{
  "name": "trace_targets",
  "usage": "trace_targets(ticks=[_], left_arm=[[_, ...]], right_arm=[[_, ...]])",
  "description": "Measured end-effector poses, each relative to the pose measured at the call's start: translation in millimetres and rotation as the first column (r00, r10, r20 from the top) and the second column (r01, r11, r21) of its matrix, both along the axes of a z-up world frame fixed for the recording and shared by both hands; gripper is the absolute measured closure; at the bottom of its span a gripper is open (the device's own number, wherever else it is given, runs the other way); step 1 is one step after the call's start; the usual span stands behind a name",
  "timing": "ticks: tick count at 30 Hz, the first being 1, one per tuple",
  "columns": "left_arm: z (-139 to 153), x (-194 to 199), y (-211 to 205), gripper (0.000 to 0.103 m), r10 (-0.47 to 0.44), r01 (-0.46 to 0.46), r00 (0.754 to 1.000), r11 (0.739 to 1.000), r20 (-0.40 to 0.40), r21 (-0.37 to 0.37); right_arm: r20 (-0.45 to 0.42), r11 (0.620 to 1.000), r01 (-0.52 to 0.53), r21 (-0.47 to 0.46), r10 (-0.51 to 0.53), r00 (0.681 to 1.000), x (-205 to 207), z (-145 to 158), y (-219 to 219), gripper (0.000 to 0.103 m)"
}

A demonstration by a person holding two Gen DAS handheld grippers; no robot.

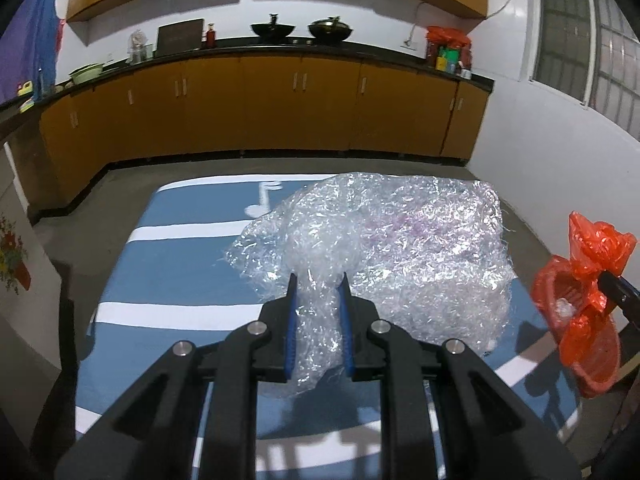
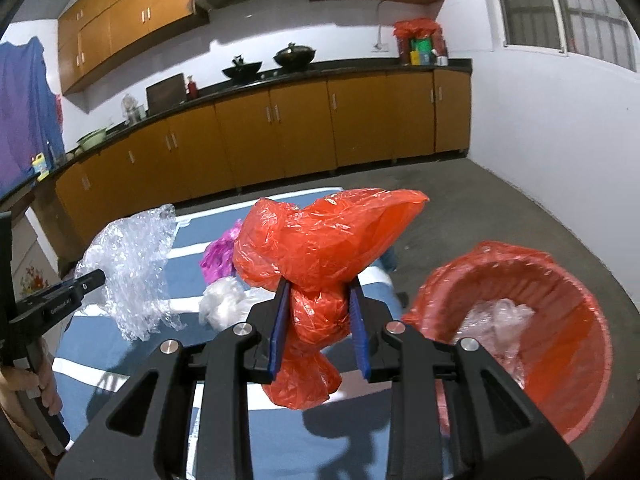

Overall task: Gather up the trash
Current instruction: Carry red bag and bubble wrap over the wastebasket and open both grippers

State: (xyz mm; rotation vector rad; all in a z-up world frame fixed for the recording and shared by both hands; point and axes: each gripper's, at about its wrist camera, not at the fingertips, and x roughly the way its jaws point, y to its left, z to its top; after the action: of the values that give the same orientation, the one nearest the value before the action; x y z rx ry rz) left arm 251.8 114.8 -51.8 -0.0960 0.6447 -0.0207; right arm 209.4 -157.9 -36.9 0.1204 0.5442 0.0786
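Left wrist view, item one: bubble wrap [image 1: 384,252], a large clear crumpled sheet, lifted above the blue-and-white striped cloth [image 1: 172,268]; my left gripper [image 1: 320,284] is clamped on its lower fold. Item two, right wrist view: orange plastic bag [image 2: 324,248], bunched, pinched at its waist by my right gripper [image 2: 320,292], held above the cloth's right edge. Item three: red bin [image 2: 560,304], orange-lined, just right of the bag, clear plastic already inside. Item four: magenta scrap [image 2: 220,256] and white plastic wad [image 2: 224,300] lying on the cloth. Beyond: orange kitchen cabinets [image 2: 300,128].
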Motion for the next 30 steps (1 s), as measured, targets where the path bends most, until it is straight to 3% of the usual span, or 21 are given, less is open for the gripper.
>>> trace_targets(ticks=[15,30], left_arm=[[12.8,-5.7,-89.9,0.085,-0.173,0.174,0.985,0.984,0.028,-0.034],[7.7,-3.5,-188.4,0.085,-0.335,0.336,0.942,0.938,0.024,-0.09]], right_arm=[[0.049,0.988,0.153,0.015,-0.154,0.987,-31.4,18.4,-68.4,0.074],[0.043,0.946,0.323,0.035,-0.324,0.945,-50.6,12.6,-138.7,0.074]])
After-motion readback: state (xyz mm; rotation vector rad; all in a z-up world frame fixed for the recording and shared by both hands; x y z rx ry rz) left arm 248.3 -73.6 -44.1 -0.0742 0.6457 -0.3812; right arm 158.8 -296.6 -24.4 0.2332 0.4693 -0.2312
